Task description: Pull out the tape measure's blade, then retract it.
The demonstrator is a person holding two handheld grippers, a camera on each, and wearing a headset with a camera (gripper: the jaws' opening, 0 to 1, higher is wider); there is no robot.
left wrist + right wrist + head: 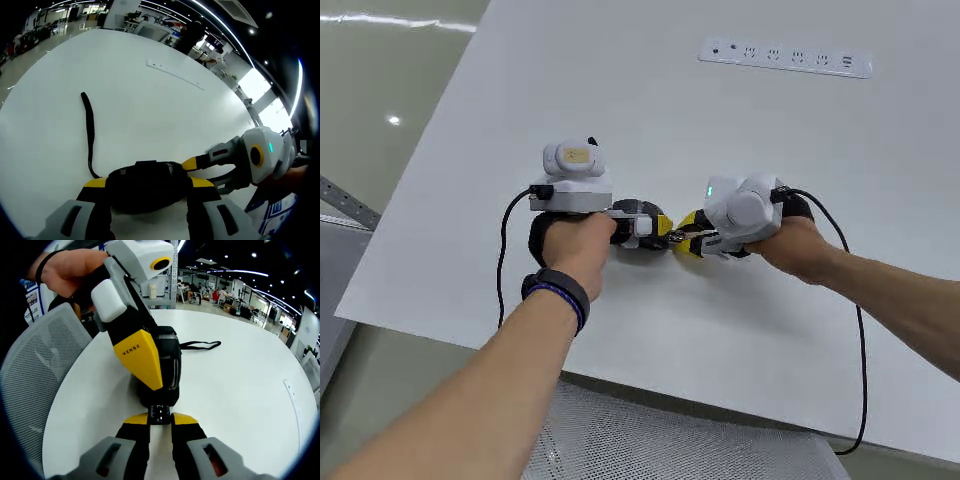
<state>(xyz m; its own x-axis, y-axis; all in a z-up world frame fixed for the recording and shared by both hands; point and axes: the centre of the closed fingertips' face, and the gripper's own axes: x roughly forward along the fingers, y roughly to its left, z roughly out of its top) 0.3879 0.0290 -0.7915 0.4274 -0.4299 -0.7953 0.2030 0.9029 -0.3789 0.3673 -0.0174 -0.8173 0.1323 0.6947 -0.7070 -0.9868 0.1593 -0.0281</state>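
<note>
The black tape measure (648, 226) rests on the white table (650, 110) between the two grippers. My left gripper (147, 186) is shut on its black case (147, 186), one yellow-tipped finger on each side. Its black wrist strap (89, 131) trails away across the table. My right gripper (160, 418) is shut on the blade's end hook (160, 413) right at the case mouth (161, 399). In the head view the left gripper (638, 224) and the right gripper (687, 236) nearly meet. No length of blade shows between them.
A white power strip (785, 57) lies at the table's far side. The table's near edge (620, 378) runs just below the hands, with a mesh chair back (670, 435) beneath it. Black cables (503, 250) hang from both grippers.
</note>
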